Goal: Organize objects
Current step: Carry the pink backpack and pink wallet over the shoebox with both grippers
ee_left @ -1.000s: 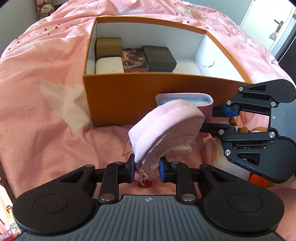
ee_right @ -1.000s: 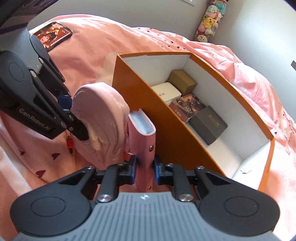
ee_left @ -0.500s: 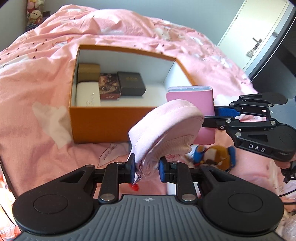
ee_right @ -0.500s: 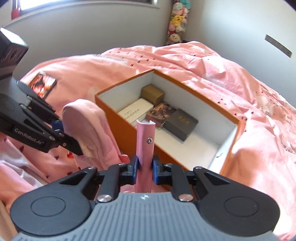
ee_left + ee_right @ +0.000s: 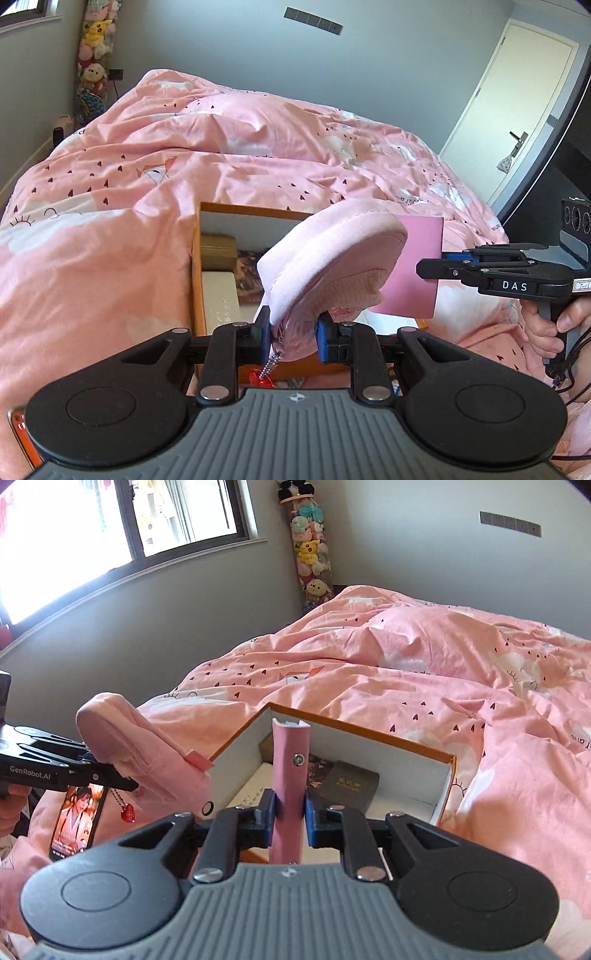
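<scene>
1. Since the earlier frames both tongs have risen: the orange box point(image 5: 195, 280), formerly filling the upper view, now lies low, and wall, door and window have come into sight.
2. Left gripper point(image 5: 291, 328): jaws narrow, clamped on the gathered end of a pale pink fabric pouch point(image 5: 332, 258), which juts toward 1 o'clock; a red charm point(image 5: 263, 378) on a bead chain hangs at 6 o'clock beneath it.
3. Right gripper point(image 5: 290, 808): jaws narrow, pinching a pink snap-fastened case point(image 5: 290, 760) held upright at 12 o'clock above the box interior.
4. In the left wrist view the case appears at 3 o'clock of the pouch, partly behind it; a hand point(image 5: 550, 325) grips the right tool's handle.
5. The box rests on a pink printed duvet point(image 5: 443, 672) and contains a dark box point(image 5: 351, 784), a tan box point(image 5: 218, 253) and a white box point(image 5: 219, 299).
6. A phone point(image 5: 75, 816) with its screen lit lies on the bedding at 9 o'clock of the right gripper.
7. A column of plush toys point(image 5: 310, 554) stands in the room's corner.
</scene>
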`<state>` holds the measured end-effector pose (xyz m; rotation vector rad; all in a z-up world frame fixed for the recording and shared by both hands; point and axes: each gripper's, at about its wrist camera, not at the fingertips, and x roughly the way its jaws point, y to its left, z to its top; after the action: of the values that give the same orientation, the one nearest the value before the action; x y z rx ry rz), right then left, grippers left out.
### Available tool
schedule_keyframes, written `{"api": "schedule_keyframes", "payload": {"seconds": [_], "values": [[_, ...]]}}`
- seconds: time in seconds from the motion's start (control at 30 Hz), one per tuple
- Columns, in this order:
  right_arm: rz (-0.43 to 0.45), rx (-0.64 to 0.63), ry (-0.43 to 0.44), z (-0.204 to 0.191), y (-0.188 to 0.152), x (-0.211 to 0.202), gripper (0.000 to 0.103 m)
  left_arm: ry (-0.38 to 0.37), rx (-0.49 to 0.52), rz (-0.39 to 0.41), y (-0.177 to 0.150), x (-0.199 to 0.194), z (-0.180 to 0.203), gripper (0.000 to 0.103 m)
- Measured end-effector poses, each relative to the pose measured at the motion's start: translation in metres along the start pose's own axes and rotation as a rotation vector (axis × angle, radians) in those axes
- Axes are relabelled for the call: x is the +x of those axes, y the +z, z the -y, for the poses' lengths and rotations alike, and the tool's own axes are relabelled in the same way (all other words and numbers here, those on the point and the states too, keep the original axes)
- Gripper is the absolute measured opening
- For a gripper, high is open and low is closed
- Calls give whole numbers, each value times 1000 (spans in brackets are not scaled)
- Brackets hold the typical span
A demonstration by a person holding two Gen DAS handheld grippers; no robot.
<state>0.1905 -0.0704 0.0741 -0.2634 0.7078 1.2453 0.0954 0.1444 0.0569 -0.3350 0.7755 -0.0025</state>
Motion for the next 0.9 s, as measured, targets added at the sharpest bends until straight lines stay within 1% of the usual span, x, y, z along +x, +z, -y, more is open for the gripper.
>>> {"api": "schedule_keyframes", "payload": {"seconds": [0.1,0.2,0.27,0.37,0.43,0.53,0.67,0.83,0.9], "values": [[-58,67,37,12,8,29,18,29,-6,-45,18,20,-9,26],[-144,122,73,22,10,66,18,50,-14,-107,30,43,-18,26],[-219,167,99,30,7,93,18,50,-21,-149,35,57,-24,26],[-307,227,139,38,0,126,18,56,-11,-204,41,74,-29,26],[-349,258,162,41,-4,143,18,54,1,-232,44,83,-29,26],[-411,336,202,46,-10,169,18,51,16,-261,47,93,-30,26],[-469,428,227,54,-18,199,18,55,24,-295,51,106,-33,26],[-517,485,271,60,-22,223,18,54,17,-328,53,119,-39,26],[-535,481,268,59,-23,227,18,55,11,-336,53,123,-42,26]]}}
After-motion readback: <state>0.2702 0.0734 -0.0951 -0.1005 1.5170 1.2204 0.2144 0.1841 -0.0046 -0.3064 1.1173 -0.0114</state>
